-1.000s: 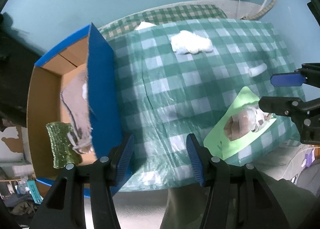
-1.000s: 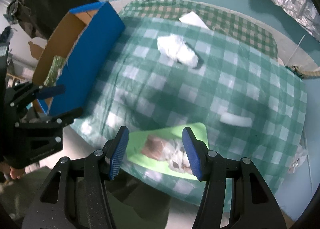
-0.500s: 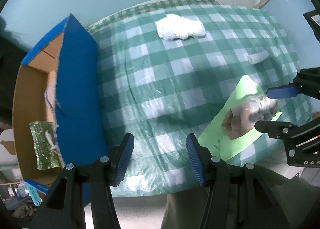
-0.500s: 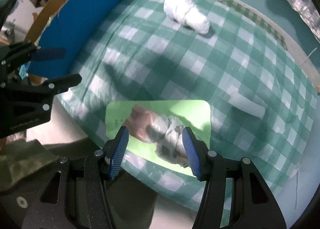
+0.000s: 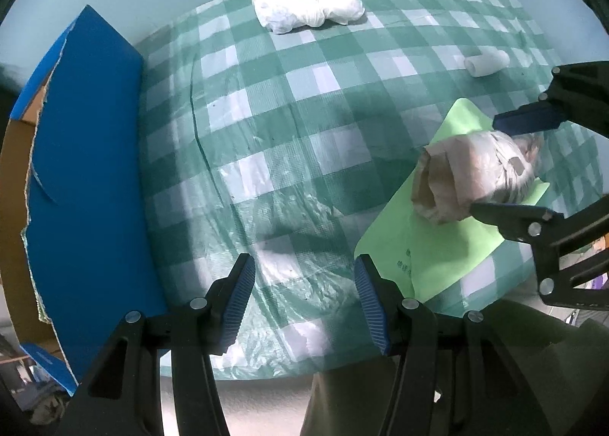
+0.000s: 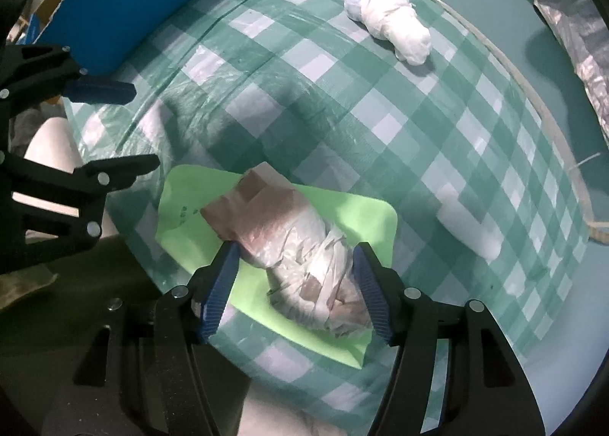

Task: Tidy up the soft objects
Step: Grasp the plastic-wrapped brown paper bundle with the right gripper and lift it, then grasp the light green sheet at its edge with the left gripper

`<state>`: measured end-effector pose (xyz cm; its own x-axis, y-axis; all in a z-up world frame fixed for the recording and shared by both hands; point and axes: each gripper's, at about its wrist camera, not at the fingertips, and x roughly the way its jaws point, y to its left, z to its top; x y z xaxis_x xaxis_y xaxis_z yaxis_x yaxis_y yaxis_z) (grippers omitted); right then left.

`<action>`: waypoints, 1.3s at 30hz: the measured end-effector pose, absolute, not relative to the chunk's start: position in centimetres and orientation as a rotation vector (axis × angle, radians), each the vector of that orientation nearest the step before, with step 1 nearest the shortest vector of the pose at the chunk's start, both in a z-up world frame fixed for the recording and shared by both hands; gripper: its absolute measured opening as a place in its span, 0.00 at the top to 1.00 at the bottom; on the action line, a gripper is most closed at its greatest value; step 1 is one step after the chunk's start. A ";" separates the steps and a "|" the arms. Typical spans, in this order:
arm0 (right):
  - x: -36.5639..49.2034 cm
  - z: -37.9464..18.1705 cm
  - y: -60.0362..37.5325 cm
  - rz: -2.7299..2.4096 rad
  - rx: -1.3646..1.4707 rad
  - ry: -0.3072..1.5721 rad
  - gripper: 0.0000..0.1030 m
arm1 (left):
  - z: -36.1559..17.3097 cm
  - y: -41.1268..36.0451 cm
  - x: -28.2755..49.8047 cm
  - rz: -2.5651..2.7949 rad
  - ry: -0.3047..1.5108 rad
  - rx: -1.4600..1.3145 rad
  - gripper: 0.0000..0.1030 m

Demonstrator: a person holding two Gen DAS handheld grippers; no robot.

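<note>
On the green mat [image 6: 377, 215], right tongs [image 6: 295, 284] straddle the wrapped bundle [image 6: 297, 245].

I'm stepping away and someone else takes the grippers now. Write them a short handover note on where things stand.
Right gripper: open, jaws just widened, straddling the plastic-wrapped brown bundle on the light green mat; not gripped yet.
Left gripper: open and empty, above the green checked tablecloth near its front edge.
Blue cardboard box stands at the cloth's left side; its contents are hidden in these views.
Still on the cloth: the crumpled white cloth bundle at the far side and the small white roll.
Left to do, probably: close on the bundle, carry it to the box, then the two white items.
</note>
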<state>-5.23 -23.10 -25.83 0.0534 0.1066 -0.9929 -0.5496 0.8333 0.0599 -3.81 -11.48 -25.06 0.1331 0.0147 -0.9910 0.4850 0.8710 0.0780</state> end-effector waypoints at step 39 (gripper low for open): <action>-7.5 -24.0 -37.5 0.148 0.203 1.427 0.66 | -26.0 -22.2 -4.2 -0.631 1.410 0.552 0.36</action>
